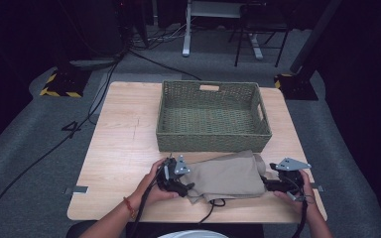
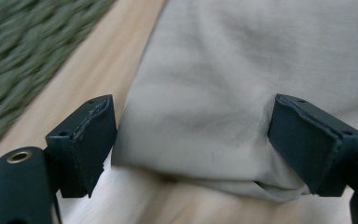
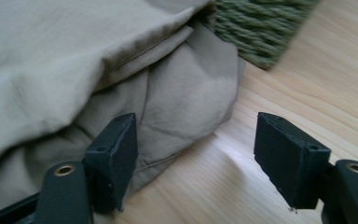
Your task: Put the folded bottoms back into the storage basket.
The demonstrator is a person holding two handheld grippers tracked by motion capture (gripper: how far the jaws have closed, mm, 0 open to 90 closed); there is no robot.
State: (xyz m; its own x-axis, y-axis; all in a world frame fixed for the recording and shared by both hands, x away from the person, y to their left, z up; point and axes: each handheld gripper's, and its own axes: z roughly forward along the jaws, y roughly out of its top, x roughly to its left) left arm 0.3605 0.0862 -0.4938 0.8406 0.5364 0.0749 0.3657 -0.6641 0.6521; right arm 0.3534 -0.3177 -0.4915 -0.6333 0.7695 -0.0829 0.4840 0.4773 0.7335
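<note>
A folded beige cloth (image 1: 225, 174) lies on the wooden table (image 1: 124, 148), just in front of a green woven basket (image 1: 213, 144). My left gripper (image 1: 187, 187) sits low at the cloth's left end. In the left gripper view its jaws stand wide apart (image 2: 193, 140) with the cloth's (image 2: 223, 70) folded edge between them, unclamped. My right gripper (image 1: 266, 184) is at the cloth's right end. In the right gripper view it is open (image 3: 196, 154), the bunched end of the cloth (image 3: 74, 60) reaches its left jaw, and bare wood lies under its right jaw.
The basket is empty and has cut-out handles; its front wall (image 3: 256, 28) stands close behind the cloth. A black cable (image 1: 213, 204) runs under the cloth's near edge. Bare tabletop (image 1: 114, 124) stretches left of the basket. Dark floor, cables and furniture legs surround the table.
</note>
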